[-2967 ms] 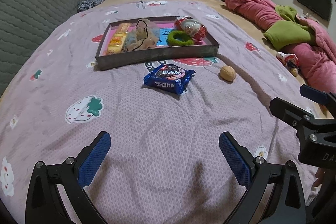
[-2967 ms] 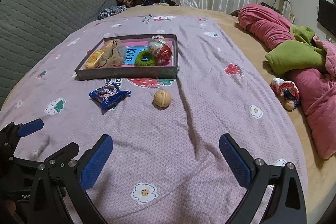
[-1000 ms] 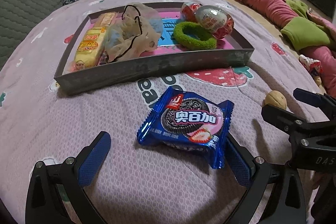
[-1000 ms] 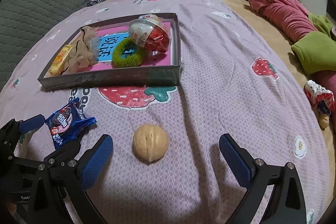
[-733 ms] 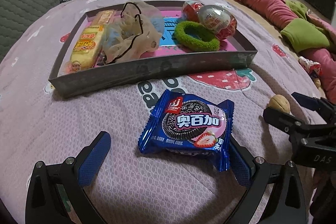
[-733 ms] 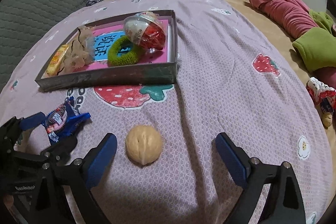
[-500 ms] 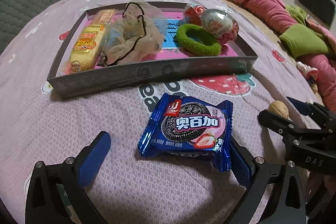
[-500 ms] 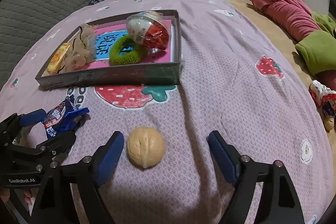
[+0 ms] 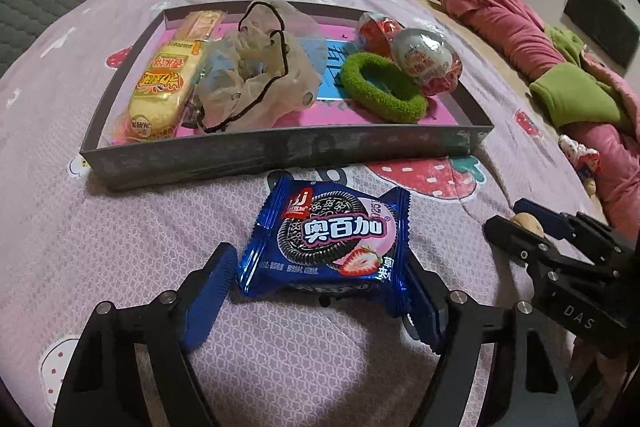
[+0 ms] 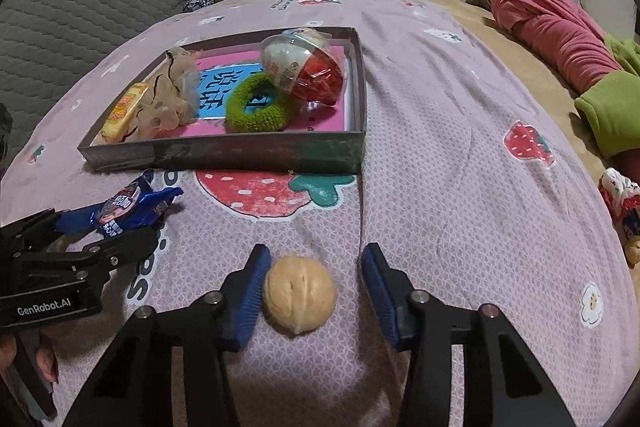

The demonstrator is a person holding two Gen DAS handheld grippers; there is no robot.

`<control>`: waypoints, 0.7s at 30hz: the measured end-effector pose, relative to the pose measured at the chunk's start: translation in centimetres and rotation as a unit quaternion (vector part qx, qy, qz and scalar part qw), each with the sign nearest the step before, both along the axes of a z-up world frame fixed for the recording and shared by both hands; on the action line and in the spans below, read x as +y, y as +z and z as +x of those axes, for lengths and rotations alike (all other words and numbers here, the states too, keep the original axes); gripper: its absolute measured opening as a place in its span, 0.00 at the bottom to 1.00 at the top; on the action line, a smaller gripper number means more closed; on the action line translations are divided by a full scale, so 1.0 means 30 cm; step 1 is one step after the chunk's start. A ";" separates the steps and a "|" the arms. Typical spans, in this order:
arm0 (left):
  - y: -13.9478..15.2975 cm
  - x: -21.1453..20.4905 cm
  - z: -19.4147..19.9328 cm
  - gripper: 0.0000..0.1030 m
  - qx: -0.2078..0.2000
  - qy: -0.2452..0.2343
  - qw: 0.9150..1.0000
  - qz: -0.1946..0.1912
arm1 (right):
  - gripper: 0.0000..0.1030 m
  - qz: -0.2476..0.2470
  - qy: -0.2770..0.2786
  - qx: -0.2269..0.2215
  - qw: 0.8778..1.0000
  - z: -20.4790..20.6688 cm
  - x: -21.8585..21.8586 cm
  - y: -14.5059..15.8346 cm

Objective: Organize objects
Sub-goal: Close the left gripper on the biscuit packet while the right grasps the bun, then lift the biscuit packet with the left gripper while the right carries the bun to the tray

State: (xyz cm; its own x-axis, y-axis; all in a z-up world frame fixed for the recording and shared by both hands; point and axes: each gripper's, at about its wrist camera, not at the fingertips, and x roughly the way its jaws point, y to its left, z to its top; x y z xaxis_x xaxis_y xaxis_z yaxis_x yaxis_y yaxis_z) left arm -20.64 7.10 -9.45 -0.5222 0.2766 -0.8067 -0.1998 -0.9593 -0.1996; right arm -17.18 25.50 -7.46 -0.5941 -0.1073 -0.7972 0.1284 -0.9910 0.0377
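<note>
Both grippers now sit lower and nearer the bedspread than 3 seconds back. The left gripper [image 9: 320,291] is closing around the blue cookie packet [image 9: 328,247]; the right gripper [image 10: 316,287] is closing around the walnut [image 10: 299,297] (a gap remains on its right side).

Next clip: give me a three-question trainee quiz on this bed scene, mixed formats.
1. True or false: the blue foil cookie packet lies inside the grey shallow box.
2. What sits between the fingers of the right tool?
3. Which is in the box: A) green fuzzy hair tie B) tan walnut C) pink blanket?

Key: 1 false, it lies on the bedspread before the box. 2 the walnut, as the jaws close. 3 A.
</note>
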 end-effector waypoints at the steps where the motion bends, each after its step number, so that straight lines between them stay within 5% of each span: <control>1: 0.001 -0.002 -0.003 0.75 0.000 0.000 1.000 0.001 | 0.44 -0.001 0.001 0.002 1.000 -0.001 -0.001 0.000; 4: 0.002 -0.007 -0.008 0.69 0.000 0.001 1.000 0.002 | 0.32 -0.009 0.008 0.004 1.000 -0.001 -0.005 0.003; 21: 0.025 -0.047 0.019 0.60 0.018 0.003 1.000 0.003 | 0.32 -0.006 0.017 0.010 1.000 0.051 -0.019 0.019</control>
State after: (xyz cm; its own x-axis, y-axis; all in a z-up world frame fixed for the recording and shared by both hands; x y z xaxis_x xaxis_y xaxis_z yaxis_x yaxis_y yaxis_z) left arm -20.06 5.70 -8.69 -0.5525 0.2772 -0.7860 -0.2006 -0.9596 -0.1974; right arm -15.64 24.94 -6.89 -0.6058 -0.1378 -0.7836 0.1631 -0.9855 0.0471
